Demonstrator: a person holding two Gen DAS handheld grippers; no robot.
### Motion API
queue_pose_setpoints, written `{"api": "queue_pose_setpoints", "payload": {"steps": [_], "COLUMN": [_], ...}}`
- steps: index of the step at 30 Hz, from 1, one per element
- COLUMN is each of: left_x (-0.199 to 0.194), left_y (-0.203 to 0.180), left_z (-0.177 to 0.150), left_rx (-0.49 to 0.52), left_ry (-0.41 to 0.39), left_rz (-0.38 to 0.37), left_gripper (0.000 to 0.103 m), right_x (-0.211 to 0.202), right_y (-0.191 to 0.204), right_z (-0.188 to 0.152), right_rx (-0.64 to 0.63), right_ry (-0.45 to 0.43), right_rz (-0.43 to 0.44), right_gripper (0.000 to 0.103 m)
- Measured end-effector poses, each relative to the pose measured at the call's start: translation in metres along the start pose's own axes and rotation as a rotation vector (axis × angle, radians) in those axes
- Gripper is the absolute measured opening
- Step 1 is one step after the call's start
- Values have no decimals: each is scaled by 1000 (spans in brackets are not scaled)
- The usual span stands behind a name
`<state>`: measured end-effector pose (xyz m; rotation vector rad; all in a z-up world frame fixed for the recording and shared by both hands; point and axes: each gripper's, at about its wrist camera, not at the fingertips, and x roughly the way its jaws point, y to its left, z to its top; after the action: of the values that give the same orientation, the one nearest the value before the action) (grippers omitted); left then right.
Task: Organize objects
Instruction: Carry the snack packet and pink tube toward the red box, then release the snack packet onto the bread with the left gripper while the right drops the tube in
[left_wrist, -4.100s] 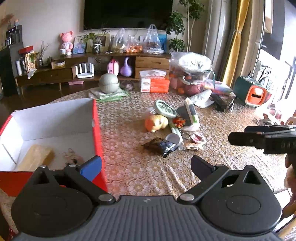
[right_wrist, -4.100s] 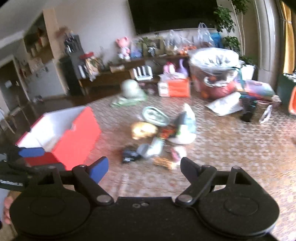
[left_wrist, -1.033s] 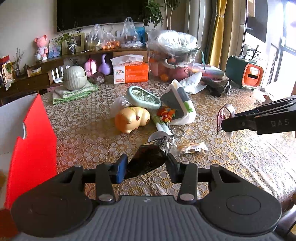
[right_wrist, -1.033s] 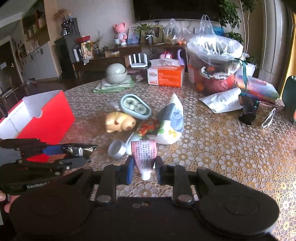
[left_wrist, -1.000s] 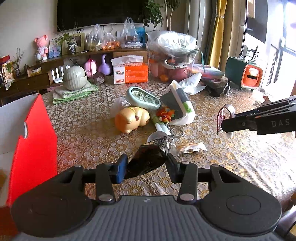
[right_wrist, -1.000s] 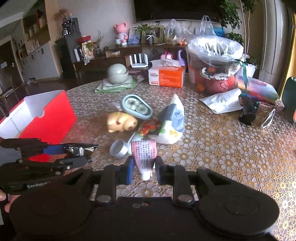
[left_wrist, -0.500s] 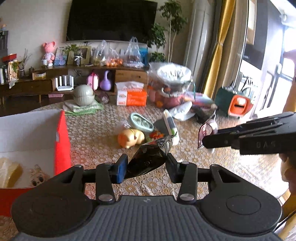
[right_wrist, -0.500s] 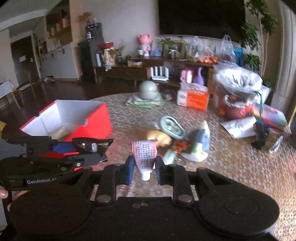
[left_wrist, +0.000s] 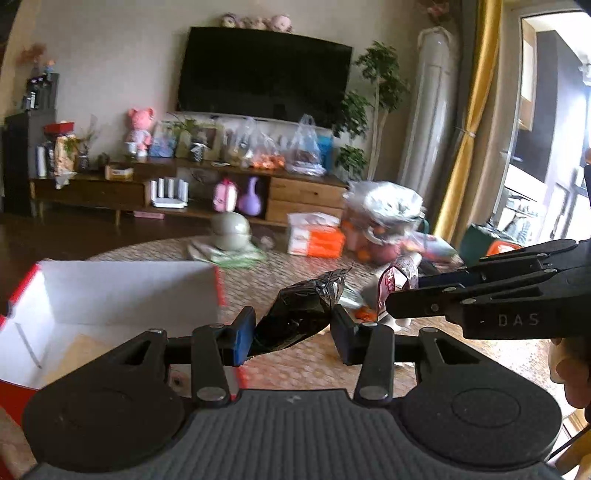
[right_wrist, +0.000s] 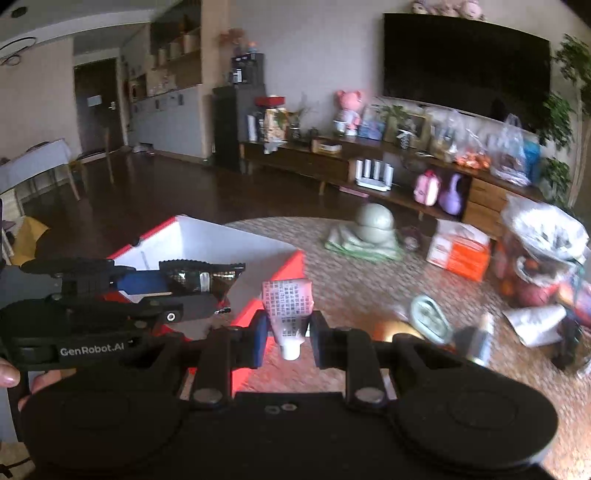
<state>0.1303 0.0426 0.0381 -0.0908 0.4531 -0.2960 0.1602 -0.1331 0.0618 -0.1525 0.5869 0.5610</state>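
The dark foil packet (left_wrist: 295, 317) sits clamped between the fingers of the left gripper (left_wrist: 293, 334), its crimped silver end tilted up and to the right. In the right wrist view the same packet (right_wrist: 192, 282) shows side-on in front of the red box (right_wrist: 284, 273). The box has white inner walls and stands open at the left of the surface (left_wrist: 295, 363); in the left wrist view its red corner (left_wrist: 221, 291) lies just left of the packet, and a pale flat item rests on its floor, too blurred to identify.

The right gripper (right_wrist: 286, 338) has its fingers closed on a small tube (right_wrist: 290, 314), printed body up and white cap pointing down. From the left wrist view this gripper (left_wrist: 391, 304) reaches in from the right, the tube (left_wrist: 400, 280) at its tip, level with the packet and near it.

Further out on the patterned surface (right_wrist: 351, 280), the remaining clutter is right of the box: a pale green oval case (right_wrist: 430, 319), a yellowish toy (right_wrist: 397, 330) beside it, and a blurred pouch (right_wrist: 480, 338). Toward the far edge are a grey-green round pot (right_wrist: 375, 221) on a folded cloth, an orange-and-white tissue box (right_wrist: 460, 251), and a clear bag of fruit (right_wrist: 543, 258).
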Motion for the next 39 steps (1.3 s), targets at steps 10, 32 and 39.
{"api": "queue_pose_setpoints", "payload": {"steps": [10, 32, 39], "left_x": [-18, 34, 66], "left_y": [63, 168, 186], "left_z": [17, 1, -11], "left_rx": [24, 55, 43], "left_ry": [-32, 158, 313], "left_rz": [106, 293, 322], "left_gripper": [43, 43, 43], "right_x": [47, 171, 197], "right_y": [43, 84, 87], "right_z": [29, 22, 16], "right_rx": [-55, -66, -48], "right_ry": [10, 239, 307], "right_rz": [74, 124, 129], "right_gripper": [23, 23, 23]}}
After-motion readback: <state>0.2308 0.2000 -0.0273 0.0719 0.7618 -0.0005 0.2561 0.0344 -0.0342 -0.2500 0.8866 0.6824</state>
